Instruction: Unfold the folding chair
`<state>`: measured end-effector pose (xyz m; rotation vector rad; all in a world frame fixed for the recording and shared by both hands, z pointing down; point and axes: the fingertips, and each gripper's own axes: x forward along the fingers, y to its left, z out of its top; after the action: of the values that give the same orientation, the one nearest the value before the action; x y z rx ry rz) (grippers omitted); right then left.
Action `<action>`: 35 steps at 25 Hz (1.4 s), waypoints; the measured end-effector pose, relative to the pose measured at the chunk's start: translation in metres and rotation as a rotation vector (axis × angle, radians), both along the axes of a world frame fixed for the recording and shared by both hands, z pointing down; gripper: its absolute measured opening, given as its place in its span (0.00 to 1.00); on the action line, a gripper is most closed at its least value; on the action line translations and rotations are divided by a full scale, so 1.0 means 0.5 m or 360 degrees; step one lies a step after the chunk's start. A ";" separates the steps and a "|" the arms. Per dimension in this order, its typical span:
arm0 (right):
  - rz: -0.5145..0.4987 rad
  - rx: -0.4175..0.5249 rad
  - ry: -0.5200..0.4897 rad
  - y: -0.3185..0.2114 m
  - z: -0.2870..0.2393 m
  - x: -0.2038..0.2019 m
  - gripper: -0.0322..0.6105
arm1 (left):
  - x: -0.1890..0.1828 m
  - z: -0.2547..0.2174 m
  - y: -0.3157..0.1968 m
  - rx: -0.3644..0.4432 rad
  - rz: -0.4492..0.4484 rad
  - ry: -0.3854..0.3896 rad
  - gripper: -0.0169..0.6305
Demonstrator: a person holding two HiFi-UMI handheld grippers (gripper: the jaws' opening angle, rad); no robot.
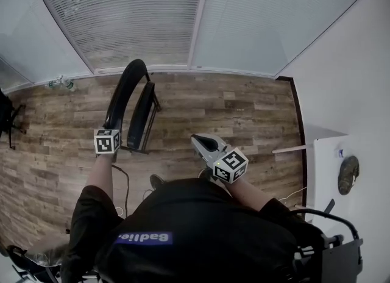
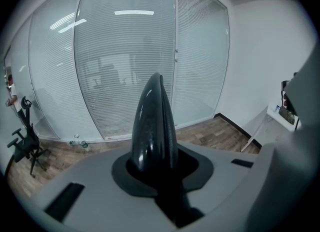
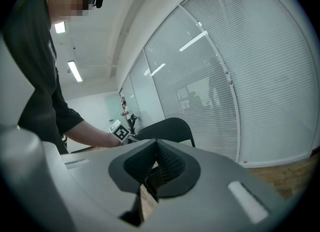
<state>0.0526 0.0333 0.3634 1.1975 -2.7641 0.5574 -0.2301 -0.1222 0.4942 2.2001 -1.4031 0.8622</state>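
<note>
Folding chair (image 1: pixel 135 108): black, standing on the wood-plank floor (image 1: pixel 244 111) in front of the glass wall with slatted blinds (image 1: pixel 140 19), just ahead of me and to my left. Not yet opened. From the head view the seat panel stands upright, close against the back frame. The two read as narrow, near-parallel shapes.

Materials: the back is a smooth, glossy black shell with a rounded, arched top. Seen edge-on from the left gripper view, it tapers up to a blunt point (image 2: pixel 152 126). The frame is thin dark tube. The floor is matte brown boards with mixed grain. A small plastic bottle (image 1: pixel 61 83) lies by the foot of the glass.

Left tongs (image 1: pixel 112 128): partly closed, clamped on the top rim of the chair back, which rises straight out from between the jaws (image 2: pixel 155 168).

Right tongs (image 1: pixel 196 138): jaws together, ribbed pads meeting, nothing between them (image 3: pixel 155 168). They hang in the air to the right of the chair, apart from it, pointing toward it.
</note>
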 end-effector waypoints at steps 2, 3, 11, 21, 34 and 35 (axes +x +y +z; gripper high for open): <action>-0.0008 -0.0013 0.0002 -0.008 0.006 -0.007 0.05 | 0.000 0.000 -0.003 -0.0001 -0.0003 0.0012 0.13; -0.0015 -0.0020 0.0004 -0.013 0.008 -0.011 0.05 | -0.001 0.001 -0.005 -0.0004 -0.0005 0.0016 0.13; -0.0046 -0.0062 0.0001 -0.044 0.022 -0.040 0.05 | -0.011 0.000 -0.011 -0.0006 -0.0005 0.0034 0.13; -0.0067 -0.0121 -0.0017 -0.112 0.054 -0.065 0.05 | -0.018 0.008 -0.024 -0.0019 -0.0006 0.0037 0.13; -0.0071 -0.0206 -0.0068 -0.192 0.124 -0.127 0.05 | -0.030 0.020 -0.035 -0.0004 0.0004 0.0031 0.13; -0.0073 -0.0212 -0.0070 -0.199 0.128 -0.135 0.05 | -0.033 0.020 -0.037 -0.0006 0.0005 0.0033 0.13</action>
<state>-0.0150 -0.0660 0.4276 1.1038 -2.7322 0.7585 -0.2466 -0.1406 0.5044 2.2025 -1.3879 0.8402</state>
